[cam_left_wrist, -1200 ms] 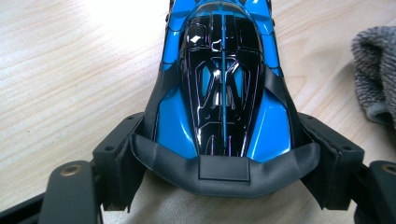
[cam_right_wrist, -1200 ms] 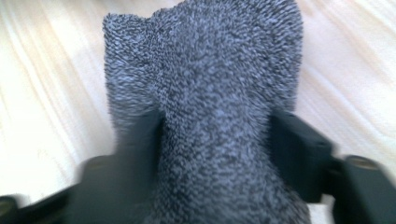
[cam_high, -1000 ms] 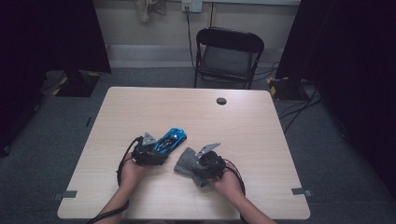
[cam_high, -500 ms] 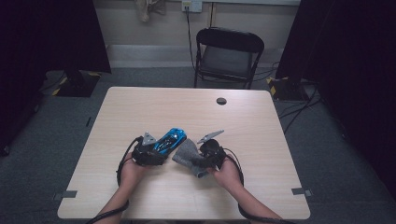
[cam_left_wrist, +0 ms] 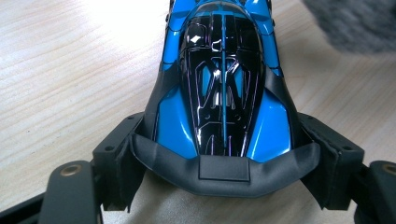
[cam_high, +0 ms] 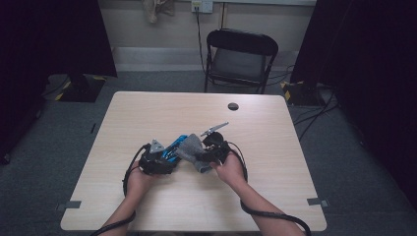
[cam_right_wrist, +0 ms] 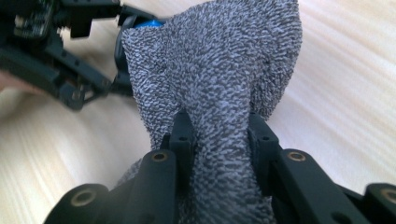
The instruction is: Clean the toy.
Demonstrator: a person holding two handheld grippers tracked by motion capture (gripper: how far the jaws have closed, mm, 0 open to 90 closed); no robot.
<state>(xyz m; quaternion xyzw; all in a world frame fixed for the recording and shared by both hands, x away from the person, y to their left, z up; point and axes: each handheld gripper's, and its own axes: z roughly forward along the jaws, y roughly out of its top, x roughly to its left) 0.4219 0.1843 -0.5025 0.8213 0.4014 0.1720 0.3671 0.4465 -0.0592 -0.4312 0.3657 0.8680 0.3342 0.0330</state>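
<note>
**Table inventory: toy car and cloth, both held**

Item 1. Table (cam_high: 147, 113): light wood top, rectangular, standing on grey carpet. A small round black disc (cam_high: 233, 106) sits near its far edge, well apart from everything else.

Item 2. Toy car (cam_left_wrist: 223, 74): glossy blue body with a black canopy striped in thin blue and purple lines, and a black rear wing. It lies on the table slightly left of centre, on the near half. In the high view it points away from the person and to the right.

Item 3. Left gripper (cam_left_wrist: 224, 158): held in the person's left hand (cam_high: 136, 178), low over the table. Its two black jaws are pressed against either flank of the toy car at the rear end, clamped on it. A grey three-cornered plate (cam_high: 156, 146) rides on top.

Item 4. Cloth (cam_right_wrist: 219, 79): grey, nubbly towelling weave, bunched into a standing fold. In the high view it lies between the two grippers, just beside the toy car's front; whether it touches the car I cannot tell. A corner of it shows blurred at the upper right of the left gripper view.

Item 5. Right gripper (cam_right_wrist: 219, 140): held in the person's right hand (cam_high: 228, 169), right of the cloth. Its jaws pinch the cloth's fold between them, closed tight on the fabric. A cable (cam_high: 275, 216) trails back along the forearm.

Item 6. Folding chair (cam_high: 239, 56): black, beyond the table's far edge, facing the table.
</note>
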